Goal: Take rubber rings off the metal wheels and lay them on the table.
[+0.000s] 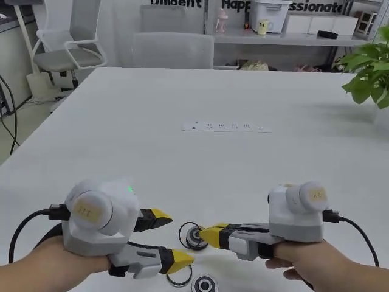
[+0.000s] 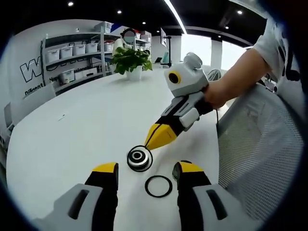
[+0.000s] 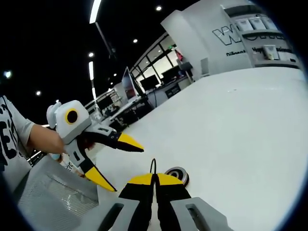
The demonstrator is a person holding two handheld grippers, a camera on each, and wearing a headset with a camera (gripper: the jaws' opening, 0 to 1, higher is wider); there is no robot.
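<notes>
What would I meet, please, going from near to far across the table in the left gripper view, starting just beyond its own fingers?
Loose rubber ring → metal wheel → right gripper, its fingers at the wheel → potted plant.

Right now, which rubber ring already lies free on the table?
The flat ring near the left gripper; the other ring is pinched by the right gripper at the wheel.
</notes>
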